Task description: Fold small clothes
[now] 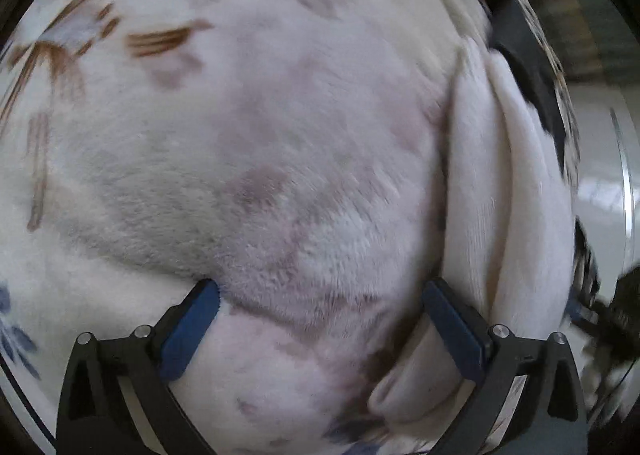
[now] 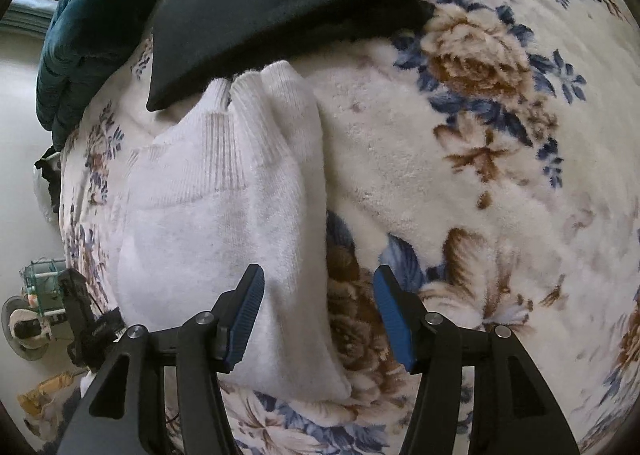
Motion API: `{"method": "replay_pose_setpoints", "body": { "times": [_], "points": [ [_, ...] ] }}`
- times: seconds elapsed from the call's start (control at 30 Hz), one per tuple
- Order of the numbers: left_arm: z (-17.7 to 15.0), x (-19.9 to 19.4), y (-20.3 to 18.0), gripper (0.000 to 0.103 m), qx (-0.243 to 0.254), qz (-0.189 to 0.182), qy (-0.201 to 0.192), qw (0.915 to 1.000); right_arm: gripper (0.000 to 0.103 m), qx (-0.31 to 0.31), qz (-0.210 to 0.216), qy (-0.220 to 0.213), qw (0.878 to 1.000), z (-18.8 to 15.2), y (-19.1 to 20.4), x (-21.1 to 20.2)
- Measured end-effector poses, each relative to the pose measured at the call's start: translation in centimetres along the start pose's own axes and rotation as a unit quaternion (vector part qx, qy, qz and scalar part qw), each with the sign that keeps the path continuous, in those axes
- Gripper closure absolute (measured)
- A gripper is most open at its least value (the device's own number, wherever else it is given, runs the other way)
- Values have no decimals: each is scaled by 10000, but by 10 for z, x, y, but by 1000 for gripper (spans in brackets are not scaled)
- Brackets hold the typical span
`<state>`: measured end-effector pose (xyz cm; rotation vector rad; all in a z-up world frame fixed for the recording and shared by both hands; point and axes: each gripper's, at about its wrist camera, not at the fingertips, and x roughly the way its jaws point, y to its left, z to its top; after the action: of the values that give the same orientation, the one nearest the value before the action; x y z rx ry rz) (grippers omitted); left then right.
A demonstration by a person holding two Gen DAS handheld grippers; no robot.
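socks (image 2: 224,191) lie near blanket (image 2: 460,183) edge, both tools spread.

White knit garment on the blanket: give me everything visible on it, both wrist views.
The white knit garment looks like a soft, slightly fuzzy sweater with ribbed bands at its far end. It lies folded lengthwise into a long bundle on the floral fleece blanket, its ribbed end touching or just under the edge of a folded black garment. The right gripper is open, one finger over the knit, the other over the blanket. In the left wrist view its folded edges show beside the open left gripper.
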<state>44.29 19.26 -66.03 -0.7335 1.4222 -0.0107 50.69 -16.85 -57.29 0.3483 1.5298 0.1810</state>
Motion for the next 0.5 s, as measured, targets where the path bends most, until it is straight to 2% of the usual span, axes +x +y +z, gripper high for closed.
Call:
{"method": "replay_pose_setpoints", "body": {
  "times": [0.1, 0.13, 0.17, 0.2, 0.27, 0.3, 0.37, 0.4, 0.43, 0.47, 0.5],
  "points": [
    [12, -4, 8, 0, -508, -55, 202, 9985, 39, 113, 54, -46, 9999, 3, 1, 5],
    [16, -12, 9, 3, -597, -102, 147, 9981, 39, 185, 113, -62, 9997, 5, 0, 5],
    [20, -26, 3, 5, -543, -255, -95, 9982, 39, 221, 158, -103, 9996, 7, 0, 3],
    [24, -42, -8, 7, -370, -361, -394, 9979, 39, 244, 194, -153, 9994, 9, 0, 1],
    [36, -66, -44, 7, 239, -303, -827, 9958, 39, 250, 300, -270, 9989, 17, 2, -4],
    [45, -68, -59, 7, 502, -318, -859, 9945, 39, 245, 349, -290, 9987, 22, 3, -5],
    [62, -60, -92, 17, 1055, -238, -893, 9901, 39, 252, 431, -341, 9982, 37, 6, -2],
    [69, -46, -106, 31, 1340, -115, -828, 9874, 39, 252, 480, -405, 9977, 44, 9, -1],
    [79, -28, -122, 54, 1644, 26, -677, 9841, 39, 249, 497, -473, 9973, 52, 12, 1],
    [85, -11, -135, 68, 1883, 234, -459, 9808, 39, 174, 519, -532, 9971, 63, 19, 4],
    [84, 9, -144, 93, 2084, 428, -243, 9768, 39, 99, 488, -520, 9974, 71, 24, 8]
  ]
}}
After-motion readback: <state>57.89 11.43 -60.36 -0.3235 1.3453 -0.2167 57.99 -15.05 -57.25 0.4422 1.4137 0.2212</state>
